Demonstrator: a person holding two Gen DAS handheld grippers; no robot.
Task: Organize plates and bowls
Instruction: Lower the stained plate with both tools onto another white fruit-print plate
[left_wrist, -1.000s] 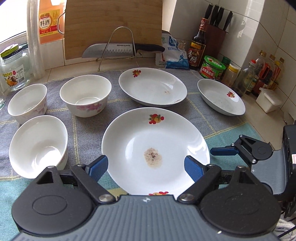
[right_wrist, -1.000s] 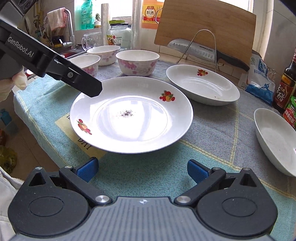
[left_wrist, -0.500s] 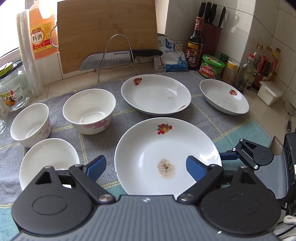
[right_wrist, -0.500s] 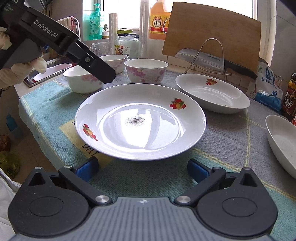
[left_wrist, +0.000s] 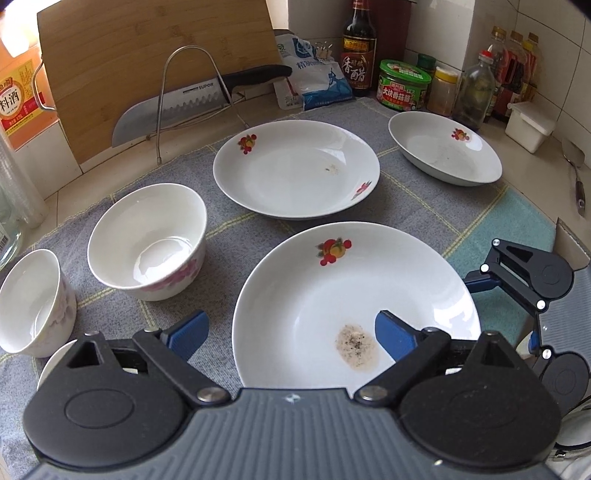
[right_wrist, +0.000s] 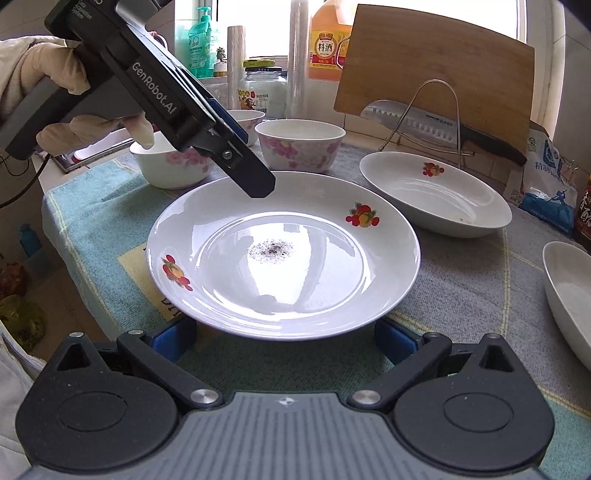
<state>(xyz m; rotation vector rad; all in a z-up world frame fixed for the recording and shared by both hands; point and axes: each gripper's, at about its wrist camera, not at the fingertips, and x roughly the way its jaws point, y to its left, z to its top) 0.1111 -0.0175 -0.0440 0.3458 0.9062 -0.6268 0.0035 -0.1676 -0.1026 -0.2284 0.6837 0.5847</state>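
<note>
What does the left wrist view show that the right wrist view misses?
Left wrist only: green-lidded jar, white lidded box, right gripper from the side.

Right wrist only: gloved hand holding the left gripper, green soap bottle.

Both: large white fruit-print plate with dark speckled residue, wooden cutting board, cleaver.

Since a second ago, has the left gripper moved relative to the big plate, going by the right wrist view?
Yes. The left gripper has swung from the big plate's left edge in over its far rim, nearer the middle; jaws opening, nothing held.
</note>
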